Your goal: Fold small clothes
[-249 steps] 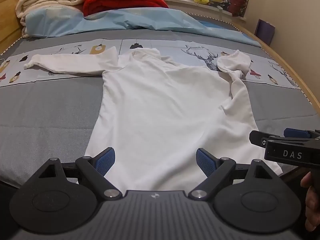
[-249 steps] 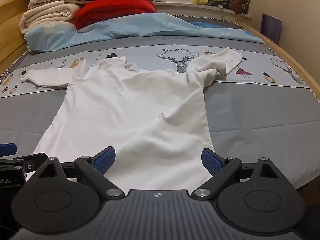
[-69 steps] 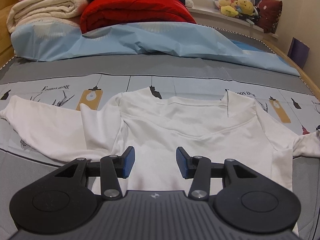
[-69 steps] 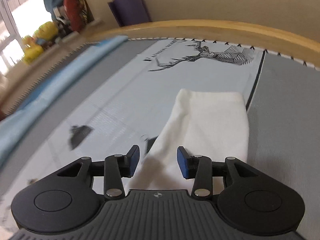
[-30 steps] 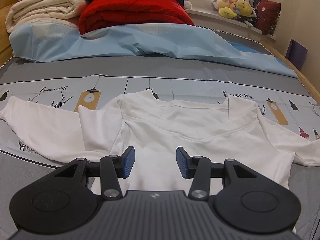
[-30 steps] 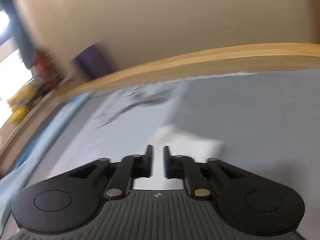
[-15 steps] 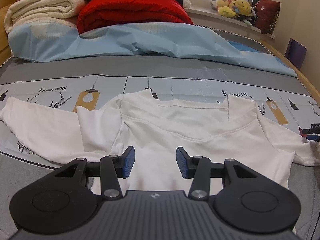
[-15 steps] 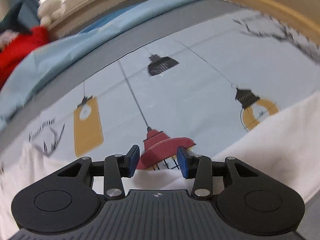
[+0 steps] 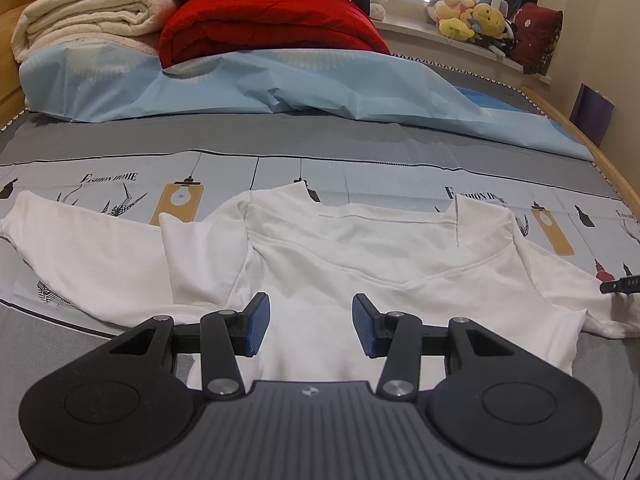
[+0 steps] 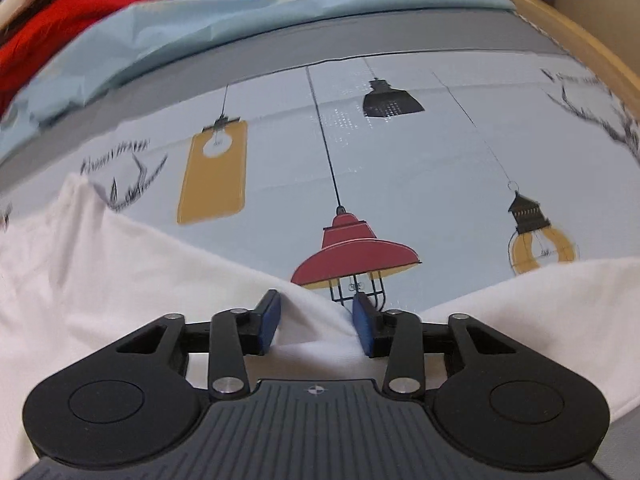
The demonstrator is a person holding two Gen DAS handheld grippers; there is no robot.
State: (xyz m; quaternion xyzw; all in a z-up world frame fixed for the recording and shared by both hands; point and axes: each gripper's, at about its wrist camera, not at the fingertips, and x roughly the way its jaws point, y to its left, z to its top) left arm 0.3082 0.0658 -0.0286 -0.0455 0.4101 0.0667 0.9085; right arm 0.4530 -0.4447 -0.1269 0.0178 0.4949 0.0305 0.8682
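Observation:
A white long-sleeved top (image 9: 360,264) lies flat on the bed with its neckline away from me and its left sleeve (image 9: 72,256) stretched out to the left. My left gripper (image 9: 308,330) is open and empty, hovering over the top's chest. My right gripper (image 10: 316,322) is open at the top's right sleeve (image 10: 120,280), with a fold of the white cloth between its blue pads. Its black tip (image 9: 622,285) shows at the right edge of the left wrist view, on that sleeve.
The bed has a grey sheet with a pale printed band (image 9: 360,172). A light blue cover (image 9: 320,84), a red quilt (image 9: 264,28) and folded blankets (image 9: 88,16) lie at the head. A wooden bed rail (image 10: 580,36) runs along the right. Soft toys (image 9: 472,20) sit on the window sill.
My right gripper opened after being shut a second ago, swung from the bed rail side to the sleeve, and now has cloth between its pads. The left gripper has barely moved.

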